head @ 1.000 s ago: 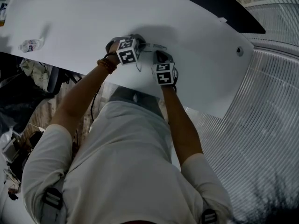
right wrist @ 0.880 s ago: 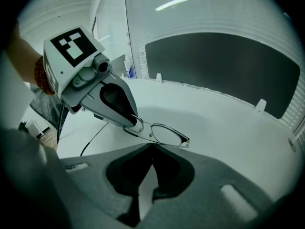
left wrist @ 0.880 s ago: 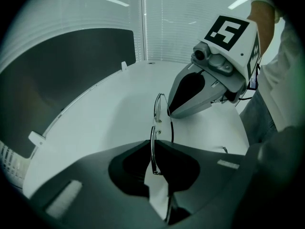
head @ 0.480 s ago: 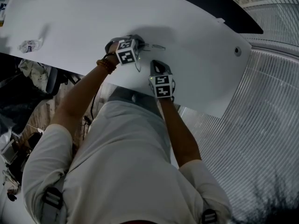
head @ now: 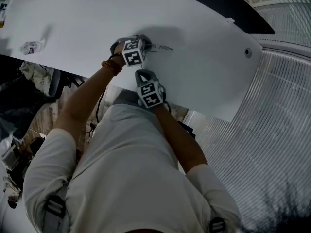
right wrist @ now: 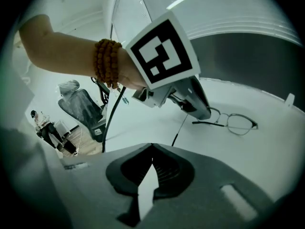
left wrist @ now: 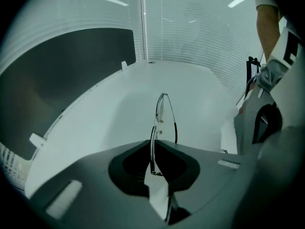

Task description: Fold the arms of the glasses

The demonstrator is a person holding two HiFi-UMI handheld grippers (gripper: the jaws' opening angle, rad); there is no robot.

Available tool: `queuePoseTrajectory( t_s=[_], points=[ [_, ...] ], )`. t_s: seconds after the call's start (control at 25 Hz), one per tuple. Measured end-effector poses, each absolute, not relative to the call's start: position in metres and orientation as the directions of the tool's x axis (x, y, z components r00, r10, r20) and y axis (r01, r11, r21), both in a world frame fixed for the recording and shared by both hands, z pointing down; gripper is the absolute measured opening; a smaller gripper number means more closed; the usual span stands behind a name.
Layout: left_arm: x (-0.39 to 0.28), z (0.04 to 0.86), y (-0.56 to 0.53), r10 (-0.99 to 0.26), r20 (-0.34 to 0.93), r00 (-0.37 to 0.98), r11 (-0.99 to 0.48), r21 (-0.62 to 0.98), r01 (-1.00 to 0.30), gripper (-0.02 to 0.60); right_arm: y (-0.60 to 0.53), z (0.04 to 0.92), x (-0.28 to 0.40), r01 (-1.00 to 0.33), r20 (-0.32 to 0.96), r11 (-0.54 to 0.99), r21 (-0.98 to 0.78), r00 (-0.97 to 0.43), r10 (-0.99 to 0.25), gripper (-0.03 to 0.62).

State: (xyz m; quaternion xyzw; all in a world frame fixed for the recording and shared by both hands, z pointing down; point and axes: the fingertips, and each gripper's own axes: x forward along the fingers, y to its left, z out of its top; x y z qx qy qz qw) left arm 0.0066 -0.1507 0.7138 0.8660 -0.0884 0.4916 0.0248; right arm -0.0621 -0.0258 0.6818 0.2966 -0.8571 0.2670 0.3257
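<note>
Thin metal-framed glasses (right wrist: 242, 124) are on the white curved table (head: 204, 28), at its middle and nearer the person's edge. The long axis of the frame runs straight out from the left gripper (left wrist: 153, 144), in line with its jaws, and points to the person's right across the table. The lens fronts face away from the person.

- One arm with a dark tip lies back along the frame, roughly folded.
- A thin dark rod sticks out from under the left gripper toward the right gripper (right wrist: 152, 146). Can't tell if that's the second arm.
- Left jaws are clamped on the near end of the frame, with the near rim pinched between them. The far lens is clear of the jaws and sits on or just above the tabletop.
- Right jaws are closed with nothing between them. That gripper hangs near the table's near edge, close to the left gripper and apart from the glasses.
- There's a brown bead bracelet (right wrist: 106, 63) on the left wrist.
</note>
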Motion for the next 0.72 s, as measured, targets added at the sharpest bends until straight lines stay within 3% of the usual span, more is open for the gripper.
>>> queuePoseTrajectory(
  t_s=[0.72],
  points=[
    [0.006, 0.713, -0.151, -0.118, 0.858, 0.501, -0.988, -0.051, -0.145, 0.028, -0.051, 0.699, -0.001, -0.752, 0.776, 0.629, -0.195, -0.511, -0.370, 0.002]
  ],
)
